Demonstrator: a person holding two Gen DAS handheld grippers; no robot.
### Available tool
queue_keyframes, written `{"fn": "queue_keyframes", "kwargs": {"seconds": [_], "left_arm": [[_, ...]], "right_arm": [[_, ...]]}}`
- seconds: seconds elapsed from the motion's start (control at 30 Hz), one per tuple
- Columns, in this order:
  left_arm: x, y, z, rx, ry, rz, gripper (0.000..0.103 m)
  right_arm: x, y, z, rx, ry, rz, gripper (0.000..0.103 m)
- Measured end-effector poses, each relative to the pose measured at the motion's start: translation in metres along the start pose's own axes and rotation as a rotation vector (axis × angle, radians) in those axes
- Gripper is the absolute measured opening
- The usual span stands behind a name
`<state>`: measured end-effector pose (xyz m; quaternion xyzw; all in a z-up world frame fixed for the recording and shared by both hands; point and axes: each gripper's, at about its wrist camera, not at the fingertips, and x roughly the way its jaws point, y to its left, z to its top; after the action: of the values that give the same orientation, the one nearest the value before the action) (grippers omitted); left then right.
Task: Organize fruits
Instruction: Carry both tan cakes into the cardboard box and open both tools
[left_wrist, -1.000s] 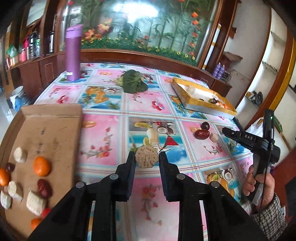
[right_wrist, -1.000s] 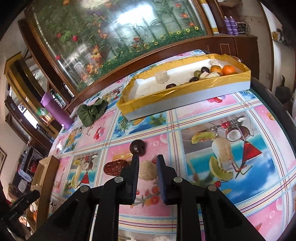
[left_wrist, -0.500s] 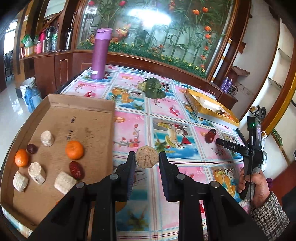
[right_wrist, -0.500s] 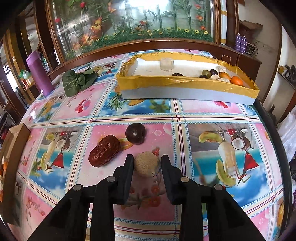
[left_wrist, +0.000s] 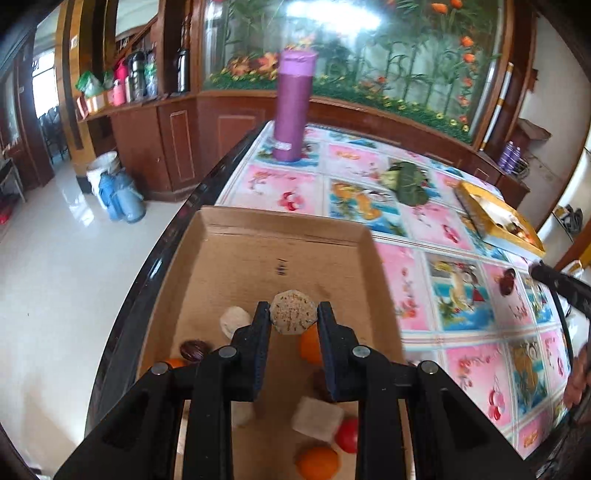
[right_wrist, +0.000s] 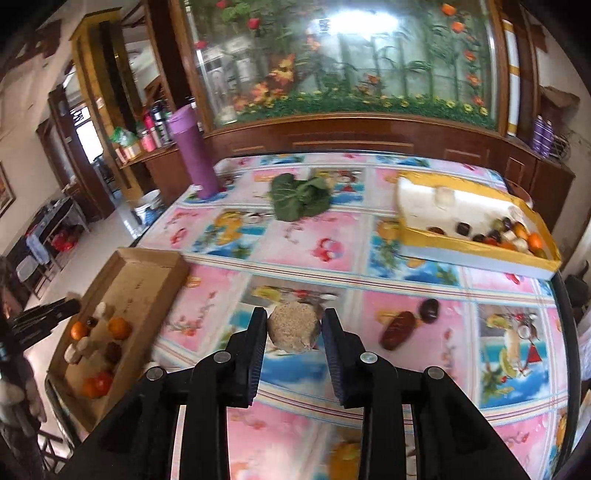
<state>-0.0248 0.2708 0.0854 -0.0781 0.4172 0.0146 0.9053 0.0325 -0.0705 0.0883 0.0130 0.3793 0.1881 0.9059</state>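
Table (right_wrist: 295, 236) covered in a fruit-print cloth, in front of a wood-framed glass display of artificial flowers. A purple flask (left_wrist: 293, 107) stands near the far left corner; a gold-edged tray (right_wrist: 476, 251) of mixed fruits sits along the right edge. A cardboard tray (left_wrist: 258, 254) lies at the left edge.

Your left gripper (left_wrist: 293, 319) pinches a tan, faceted round piece (left_wrist: 293, 317) at its fingertips, held above the cardboard tray, over the oranges and pale pieces there.

Your right gripper (right_wrist: 294, 326) clamps a beige round fruit (right_wrist: 293, 326) between its pads, lifted clear of the cloth near the table's middle. A dark red date (right_wrist: 397, 334) and a dark round fruit (right_wrist: 429, 310) lie on the cloth to its right.
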Motion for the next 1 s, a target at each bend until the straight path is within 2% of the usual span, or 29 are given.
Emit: {"fn": "queue_keyframes", "kwargs": {"seconds": [0.1, 0.33, 0.43, 0.5, 0.6, 0.67, 0.7, 0.73, 0.8, 0.83, 1.0], "left_arm": [[0.022, 0.021, 0.012, -0.064, 0.054, -0.011, 0.024], [0.064, 0.051, 0.019, -0.174, 0.153, -0.034, 0.024], [0.072, 0.061, 0.018, -0.205, 0.172, -0.059, 0.024], [0.073, 0.066, 0.018, -0.208, 0.168, -0.062, 0.024], [0.073, 0.073, 0.017, -0.220, 0.159, -0.071, 0.026], [0.069, 0.076, 0.016, -0.222, 0.143, -0.069, 0.037], [0.066, 0.077, 0.015, -0.223, 0.135, -0.067, 0.039], [0.061, 0.078, 0.014, -0.220, 0.122, -0.061, 0.041], [0.050, 0.077, 0.011, -0.216, 0.100, -0.056, 0.044], [0.043, 0.076, 0.008, -0.218, 0.087, -0.057, 0.047], [-0.003, 0.067, -0.009, -0.220, 0.005, -0.068, 0.061]], "right_arm": [[0.018, 0.059, 0.004, -0.065, 0.038, 0.092, 0.033], [0.077, 0.170, -0.010, -0.223, 0.134, 0.179, 0.033], [0.104, 0.199, -0.014, -0.261, 0.172, 0.183, 0.033], [0.122, 0.214, -0.017, -0.303, 0.178, 0.143, 0.033], [0.141, 0.219, -0.018, -0.311, 0.192, 0.107, 0.034], [0.147, 0.219, -0.018, -0.306, 0.174, 0.082, 0.034], [0.148, 0.218, -0.017, -0.303, 0.172, 0.084, 0.035], [0.149, 0.218, -0.015, -0.299, 0.173, 0.092, 0.039], [0.146, 0.216, -0.012, -0.289, 0.152, 0.097, 0.058], [0.144, 0.214, -0.011, -0.284, 0.138, 0.097, 0.061], [0.117, 0.198, -0.009, -0.220, 0.086, 0.117, 0.063]]}}
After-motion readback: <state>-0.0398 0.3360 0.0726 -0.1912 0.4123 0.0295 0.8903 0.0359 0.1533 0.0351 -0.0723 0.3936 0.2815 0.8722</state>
